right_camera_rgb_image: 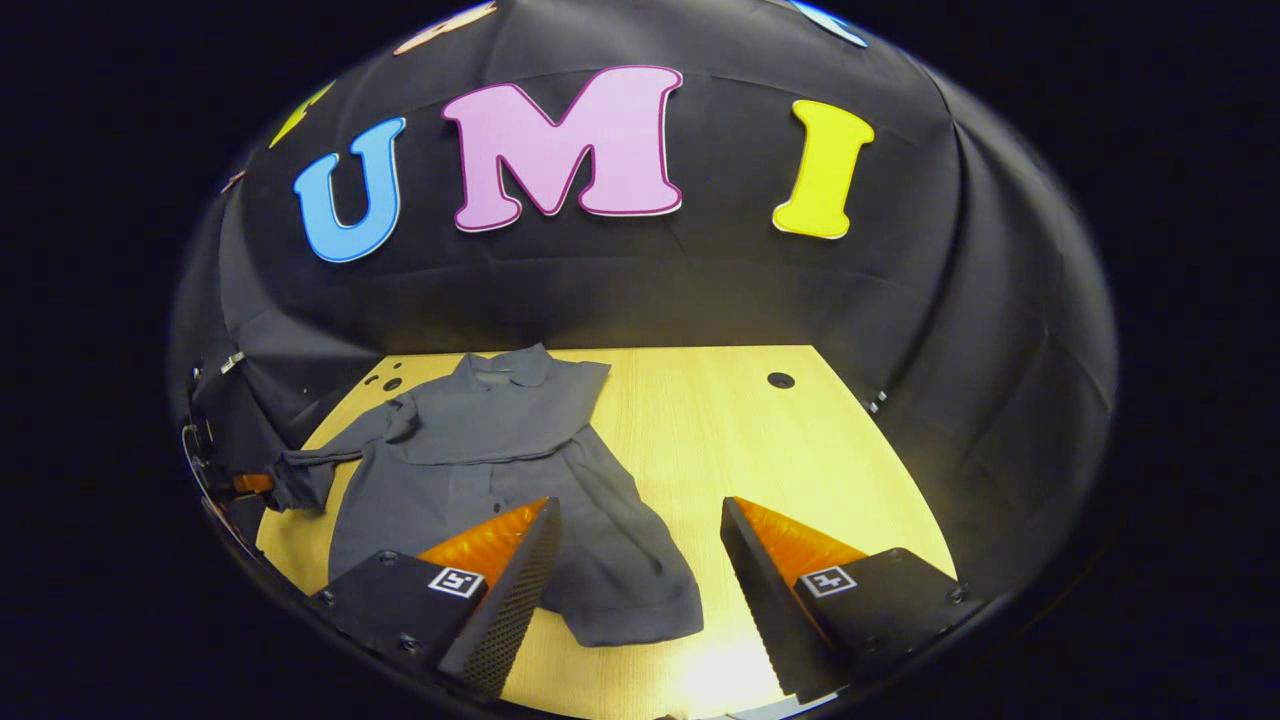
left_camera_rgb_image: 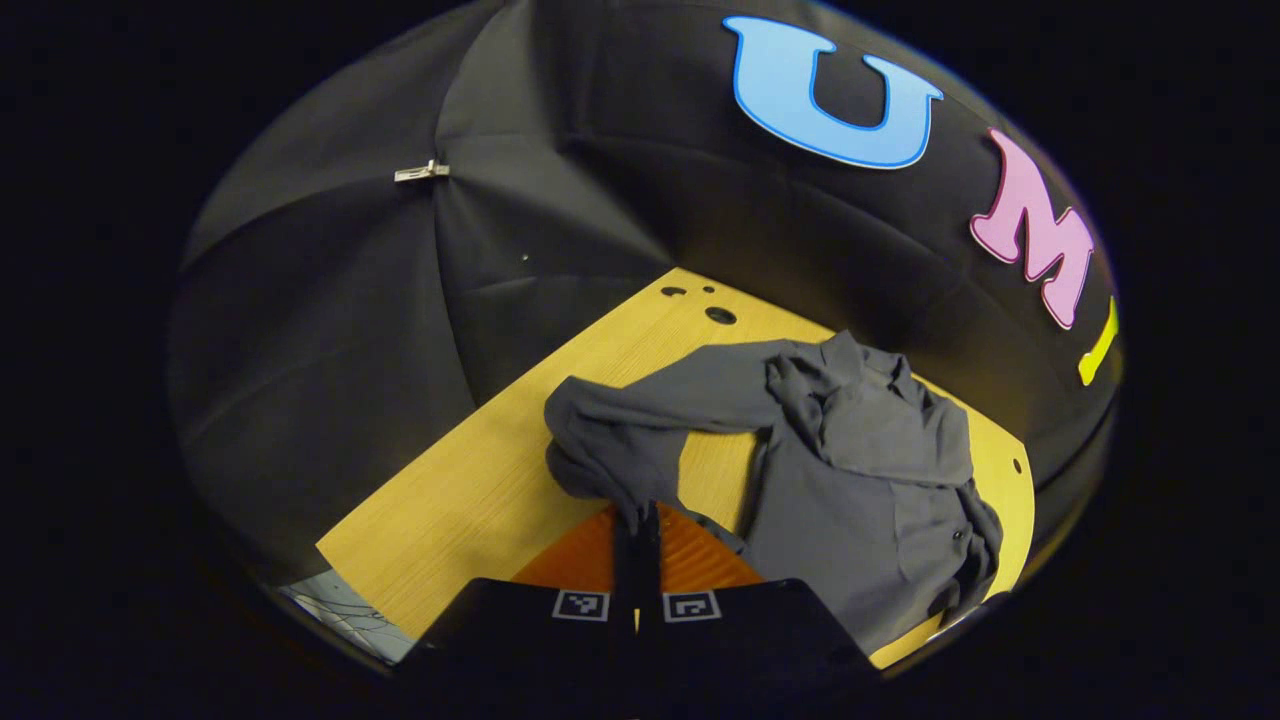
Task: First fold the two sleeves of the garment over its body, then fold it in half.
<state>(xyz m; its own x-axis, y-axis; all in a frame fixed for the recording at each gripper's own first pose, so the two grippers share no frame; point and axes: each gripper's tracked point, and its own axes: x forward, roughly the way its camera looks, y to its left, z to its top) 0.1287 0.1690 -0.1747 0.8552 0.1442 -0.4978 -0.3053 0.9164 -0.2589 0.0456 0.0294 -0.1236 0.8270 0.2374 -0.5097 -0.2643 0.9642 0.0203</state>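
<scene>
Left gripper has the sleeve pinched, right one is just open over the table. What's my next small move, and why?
Probably carry the left gripper toward the shirt's body and lay that sleeve across it. Its fingers are closed on the sleeve's end, and the sleeve is stretched out sideways over the table, not yet folded. The right gripper is open above the shirt's hem, holding nothing, so it can wait.

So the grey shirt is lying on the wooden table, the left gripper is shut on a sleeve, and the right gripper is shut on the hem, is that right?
Not quite. The right gripper is open, above the grey shirt on the wooden table, gripping nothing, as the right gripper view shows. The left gripper is indeed shut on a sleeve.
</scene>
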